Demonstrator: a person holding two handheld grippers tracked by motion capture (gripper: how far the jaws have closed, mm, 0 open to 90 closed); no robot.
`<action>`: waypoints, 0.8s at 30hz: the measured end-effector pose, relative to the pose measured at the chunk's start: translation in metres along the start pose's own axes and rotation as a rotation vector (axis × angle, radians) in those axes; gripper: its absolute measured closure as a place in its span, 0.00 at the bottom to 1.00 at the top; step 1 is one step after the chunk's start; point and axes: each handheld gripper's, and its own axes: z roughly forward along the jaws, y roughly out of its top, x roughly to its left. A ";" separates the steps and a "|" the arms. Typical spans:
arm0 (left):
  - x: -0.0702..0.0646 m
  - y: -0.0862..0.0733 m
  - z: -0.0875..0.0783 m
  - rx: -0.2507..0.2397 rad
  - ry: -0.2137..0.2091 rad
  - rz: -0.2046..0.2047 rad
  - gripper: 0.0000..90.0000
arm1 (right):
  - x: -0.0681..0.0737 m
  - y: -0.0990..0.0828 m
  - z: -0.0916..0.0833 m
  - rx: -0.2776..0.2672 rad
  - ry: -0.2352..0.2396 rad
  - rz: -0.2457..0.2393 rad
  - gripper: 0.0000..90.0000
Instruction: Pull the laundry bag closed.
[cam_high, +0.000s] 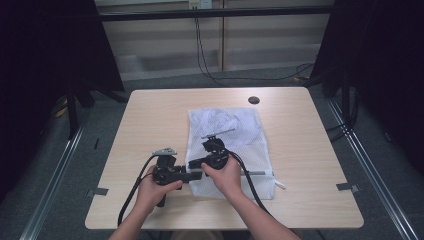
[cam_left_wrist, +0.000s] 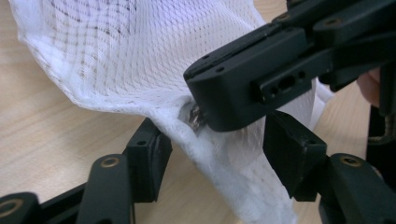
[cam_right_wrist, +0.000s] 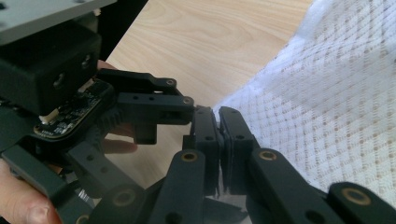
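At table (cam_high: 150, 120) centre lies a white mesh bag (cam_high: 235, 135), near-left corner lifted. Right gripper (cam_right_wrist: 218, 140) is clamped shut on that corner by the zipper pull (cam_left_wrist: 195, 116); left gripper (cam_left_wrist: 212, 154) straddles the edge, jaws half-closed, pads not yet pressing. Likely step: opening the zip. Next: left pinches fabric w/o slipping. Left gripper view shows the pull; high view hides it.

Wood-look table (cam_high: 150, 125) with a dark round hole (cam_high: 254, 100) near its far edge, black cables (cam_high: 202, 55) hanging behind, grey floor (cam_high: 165, 80).
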 end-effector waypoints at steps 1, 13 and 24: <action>0.000 0.000 0.001 0.004 -0.003 -0.009 0.52 | 0.000 0.000 0.000 0.001 -0.001 -0.003 0.96; 0.002 0.001 0.003 0.022 -0.046 -0.063 0.73 | 0.002 0.000 -0.002 -0.011 0.001 -0.008 0.96; 0.005 0.001 0.004 0.031 -0.069 -0.094 0.90 | 0.002 0.001 -0.003 -0.015 0.000 -0.008 0.96</action>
